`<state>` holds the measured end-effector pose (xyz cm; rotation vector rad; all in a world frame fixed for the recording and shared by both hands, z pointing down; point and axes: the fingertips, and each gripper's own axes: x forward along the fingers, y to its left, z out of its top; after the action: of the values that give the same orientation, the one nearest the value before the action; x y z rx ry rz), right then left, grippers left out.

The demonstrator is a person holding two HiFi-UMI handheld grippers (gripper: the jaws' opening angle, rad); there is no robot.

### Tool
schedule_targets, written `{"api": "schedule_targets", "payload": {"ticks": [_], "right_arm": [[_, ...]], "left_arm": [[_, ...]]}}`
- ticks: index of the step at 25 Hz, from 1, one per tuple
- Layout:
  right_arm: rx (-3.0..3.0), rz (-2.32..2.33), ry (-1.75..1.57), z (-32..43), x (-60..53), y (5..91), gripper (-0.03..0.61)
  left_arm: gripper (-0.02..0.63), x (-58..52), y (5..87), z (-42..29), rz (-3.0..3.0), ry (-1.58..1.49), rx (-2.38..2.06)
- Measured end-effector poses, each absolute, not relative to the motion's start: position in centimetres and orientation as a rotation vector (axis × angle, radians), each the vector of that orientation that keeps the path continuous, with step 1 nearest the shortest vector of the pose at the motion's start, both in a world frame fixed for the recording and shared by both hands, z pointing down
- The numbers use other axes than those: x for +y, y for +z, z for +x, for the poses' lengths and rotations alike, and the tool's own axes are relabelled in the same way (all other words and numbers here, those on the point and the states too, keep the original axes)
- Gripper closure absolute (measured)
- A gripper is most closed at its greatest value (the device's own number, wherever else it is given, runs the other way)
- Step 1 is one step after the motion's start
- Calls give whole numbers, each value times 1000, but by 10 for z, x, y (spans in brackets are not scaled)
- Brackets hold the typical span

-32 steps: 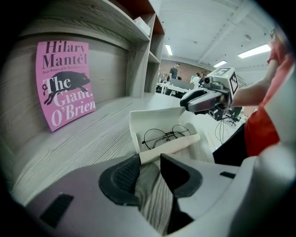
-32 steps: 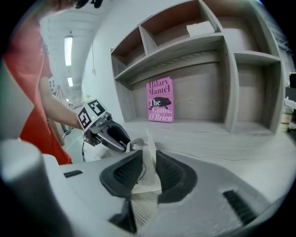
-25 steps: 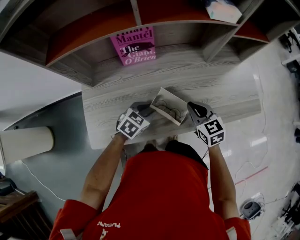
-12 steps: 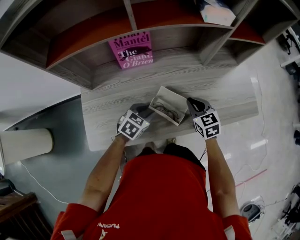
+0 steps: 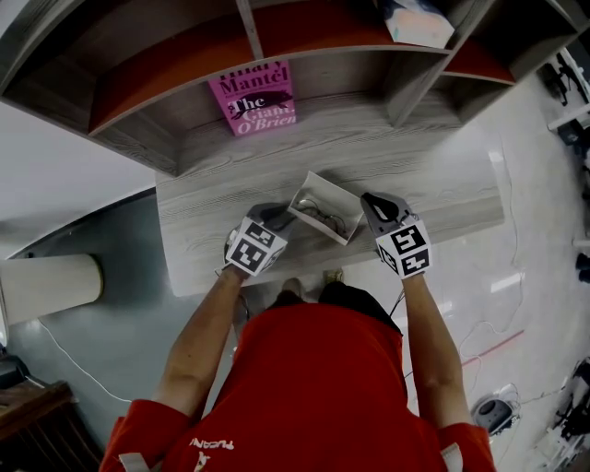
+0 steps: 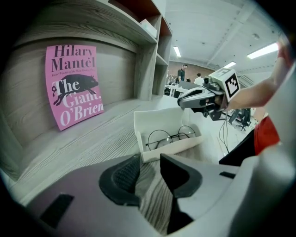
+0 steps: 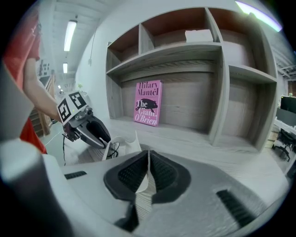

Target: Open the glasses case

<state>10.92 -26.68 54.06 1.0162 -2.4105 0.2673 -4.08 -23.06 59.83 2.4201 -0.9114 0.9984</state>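
Note:
The white glasses case (image 5: 324,210) lies open on the grey wooden desk (image 5: 221,189), with round wire-rimmed glasses (image 6: 171,137) resting inside it. My right gripper (image 5: 373,205) is at the case's right end, shut on the thin white edge of the raised lid (image 7: 144,178), which shows between its pads. At the case's left end my left gripper (image 5: 277,218) stands open. In the left gripper view only bare desk shows between its jaws (image 6: 149,173), and the case (image 6: 169,132) sits just ahead of them.
A pink book (image 5: 256,97) leans against the back of the lower shelf. A pale box (image 5: 415,20) sits on the upper shelf. The desk's front edge runs just below both grippers, and the person's red-shirted body is close behind it.

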Motion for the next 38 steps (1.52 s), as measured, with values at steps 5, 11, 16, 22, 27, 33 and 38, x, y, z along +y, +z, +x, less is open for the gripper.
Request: {"api": "schedule_targets", "payload": {"ticks": [5, 11, 16, 22, 27, 33, 38], "right_arm": [[-2455, 1044, 254, 110, -263, 522, 561], [-2546, 1110, 245, 107, -255, 486, 572], [-2645, 1147, 190, 95, -241, 441, 572], [-2776, 1187, 116, 78, -221, 381, 574], [-2888, 1235, 117, 70, -203, 345, 574], [-2939, 1252, 96, 63, -186, 329, 575], [-2937, 1262, 60, 60, -182, 325, 575]], "left_arm": [[482, -231, 578, -46, 2427, 919, -962], [531, -243, 514, -35, 2572, 655, -1099], [570, -247, 442, -22, 2706, 371, -1192], [596, -232, 373, -15, 2809, 76, -1252], [604, -216, 335, -14, 2844, -33, -1282], [604, -205, 327, -21, 2844, -64, -1299], [604, -201, 320, -30, 2838, -92, -1320]]}}
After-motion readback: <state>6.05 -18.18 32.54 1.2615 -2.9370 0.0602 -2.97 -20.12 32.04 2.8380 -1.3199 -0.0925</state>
